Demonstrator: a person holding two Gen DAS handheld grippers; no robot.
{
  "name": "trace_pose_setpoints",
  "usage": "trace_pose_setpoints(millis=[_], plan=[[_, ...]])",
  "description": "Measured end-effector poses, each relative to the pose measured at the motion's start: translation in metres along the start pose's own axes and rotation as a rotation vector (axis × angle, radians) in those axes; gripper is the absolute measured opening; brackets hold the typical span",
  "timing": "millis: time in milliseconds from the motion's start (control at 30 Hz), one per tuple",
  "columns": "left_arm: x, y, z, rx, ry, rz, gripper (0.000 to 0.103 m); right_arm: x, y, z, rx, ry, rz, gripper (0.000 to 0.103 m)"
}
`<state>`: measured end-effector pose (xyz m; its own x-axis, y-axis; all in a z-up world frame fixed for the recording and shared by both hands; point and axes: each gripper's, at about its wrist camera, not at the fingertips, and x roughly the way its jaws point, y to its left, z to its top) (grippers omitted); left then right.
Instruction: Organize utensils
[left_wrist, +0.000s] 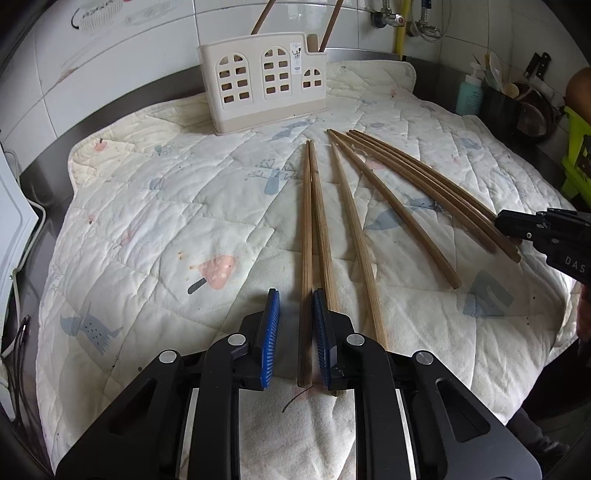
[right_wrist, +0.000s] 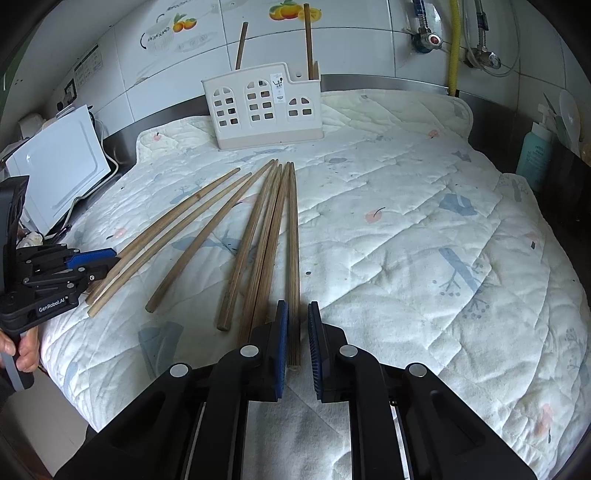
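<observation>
Two chopsticks already stand in the holder (left_wrist: 263, 92), which sits at the far edge of the quilt (left_wrist: 166, 229): one (right_wrist: 241, 46) toward its left end, one (right_wrist: 308, 40) in the right-hand slot. That's the done part.

Seven are left by my count, lying flat on the quilt, thin ends fanned toward the holder, butt ends toward the near edge.

My left gripper (left_wrist: 295, 325) is narrowed around the butt of the leftmost stick (left_wrist: 306, 240). That stick lies between the blue pads, touching or nearly touching the right one, with a visible gap on the left. I judge it not yet pinched. Its neighbour (left_wrist: 320, 221) runs just outside the right pad.

My right gripper (right_wrist: 298, 332) is nearly pressed together around the rightmost stick (right_wrist: 293, 240). The stick sits against the left pad, with a sliver of gap at the right one. I can't tell from here whether it's truly clamped.

Both sticks are flat on the quilt, nothing lifted.

My read: roughly a fifth done. Two pickups are starting at opposite ends of the fan. Left to do: lift, carry to the holder, drop in butt-up, then the middle five. The three beside the right one lie tight together, so separating them may be fiddly.
</observation>
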<state>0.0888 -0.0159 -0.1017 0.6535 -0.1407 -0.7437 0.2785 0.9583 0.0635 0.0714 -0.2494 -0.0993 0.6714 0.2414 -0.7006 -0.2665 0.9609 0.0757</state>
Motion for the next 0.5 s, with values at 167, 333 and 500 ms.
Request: trace_pose_setpoints(millis=[167,333,500], plan=[[-0.002,-0.001,-0.001,-0.020,-0.023,0.000,0.007,-0.003,0.002,0.000,-0.009,-0.012,-0.010,0.007],[-0.011,0.007,0.001,-0.077,-0.063,-0.047,0.006,-0.029,0.005,0.010,-0.017,-0.079,-0.008,0.007],[-0.027,0.013,0.008,-0.105,-0.133,-0.054,0.006,-0.062,0.007,0.033,-0.041,-0.172,0.000,0.007]])
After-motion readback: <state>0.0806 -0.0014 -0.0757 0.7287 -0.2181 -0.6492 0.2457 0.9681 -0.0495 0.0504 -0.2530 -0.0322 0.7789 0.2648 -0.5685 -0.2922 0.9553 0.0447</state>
